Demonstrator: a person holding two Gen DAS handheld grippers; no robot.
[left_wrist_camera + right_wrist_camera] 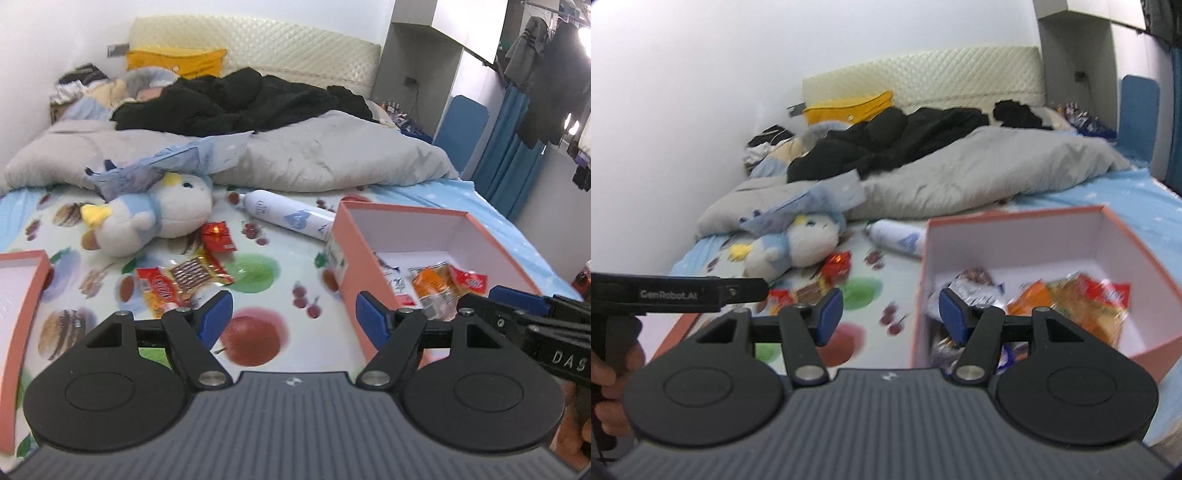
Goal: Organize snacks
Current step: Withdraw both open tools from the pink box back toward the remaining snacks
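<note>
Loose snack packets lie on the fruit-print sheet: a red packet (218,236), a chocolate wafer pack (199,273) and a red-orange packet (159,290). My left gripper (295,317) hangs open just short of them, nothing between its blue pads. To the right stands an open pink box (343,254) with several packets (439,284) inside. My right gripper (892,317) is open over the box's (1015,229) near-left wall, gripping nothing. Its right pad is above a silver-brown packet (975,284), and orange packets (1071,302) lie further right.
A blue-and-white plush toy (162,218) and a white bottle (291,214) lie behind the loose snacks. The pink box lid (22,295) rests at the left edge. A grey duvet (314,158) and black clothes (240,99) cover the far bed. A hand (613,373) holds the left gripper's handle.
</note>
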